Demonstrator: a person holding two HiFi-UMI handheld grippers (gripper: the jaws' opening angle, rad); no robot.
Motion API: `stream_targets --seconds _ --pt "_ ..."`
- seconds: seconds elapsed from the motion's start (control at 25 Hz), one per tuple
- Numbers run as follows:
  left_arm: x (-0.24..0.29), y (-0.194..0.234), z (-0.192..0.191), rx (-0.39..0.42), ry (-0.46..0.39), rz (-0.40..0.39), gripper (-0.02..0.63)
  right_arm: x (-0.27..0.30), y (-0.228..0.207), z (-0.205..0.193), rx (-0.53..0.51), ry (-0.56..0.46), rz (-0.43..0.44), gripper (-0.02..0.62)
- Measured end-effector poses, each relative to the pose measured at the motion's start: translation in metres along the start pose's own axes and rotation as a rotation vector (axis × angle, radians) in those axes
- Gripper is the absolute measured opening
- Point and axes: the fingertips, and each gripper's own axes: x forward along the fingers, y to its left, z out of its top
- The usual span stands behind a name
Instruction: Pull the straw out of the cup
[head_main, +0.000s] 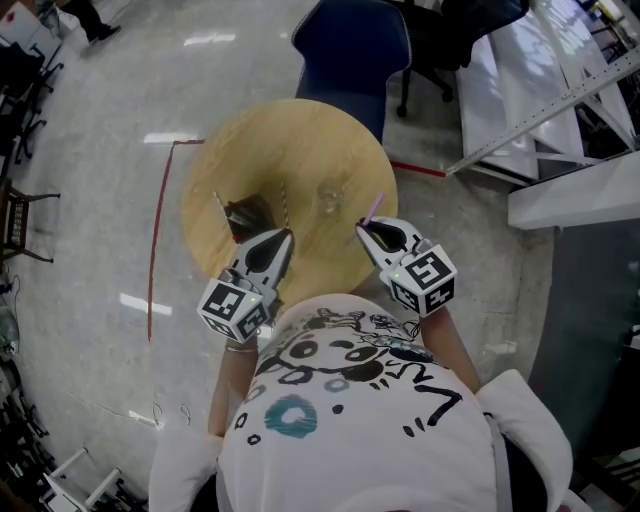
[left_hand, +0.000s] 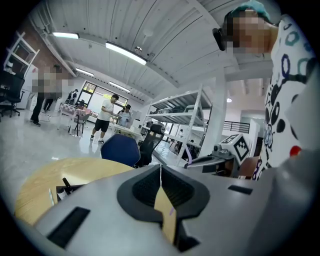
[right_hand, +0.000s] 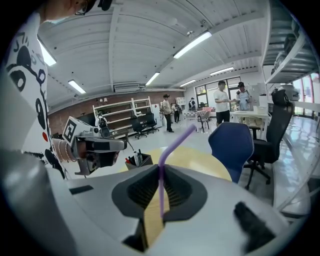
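A grey polished floor (head_main: 90, 150) spreads under everything, with a thin red line (head_main: 153, 250) marked on it left of the round pale wooden worktop (head_main: 300, 140). Past the far edge of the worktop stands a dark blue padded chair (head_main: 352, 45). At the near edge the person's white shirt with black cartoon print (head_main: 350, 400) fills the bottom of the head view.

The left claw (head_main: 284, 236) hangs over the near left part of the worktop. In the left gripper view its jaws are pressed together at the tips, with nothing between them (left_hand: 160, 169). The right claw (head_main: 362, 228) is held over the near right edge, level with the left one and well apart from it. Its jaws are clamped on the thin purple bendy plastic straw (right_hand: 161, 172).

A small black pen holder with pens in it (head_main: 250, 213) sits on the left side of the worktop, just beyond the left claw. A short clear glass cup (head_main: 328, 197) stands upright near the middle of the worktop, to the right of the pen holder.

The purple straw (head_main: 372, 208) is out of the cup. It sticks up and away from the right claw's tips, with its bent top leaning to the right, and lies to the right of the cup without touching it.
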Motion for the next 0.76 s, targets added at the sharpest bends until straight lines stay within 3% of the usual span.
stream_targets --seconds 0.76 --pt "0.0026 0.0004 -0.0019 -0.004 -0.002 0.003 0.018 -0.0008 -0.0022 0.0013 -0.002 -0.008 -0.001 0.046"
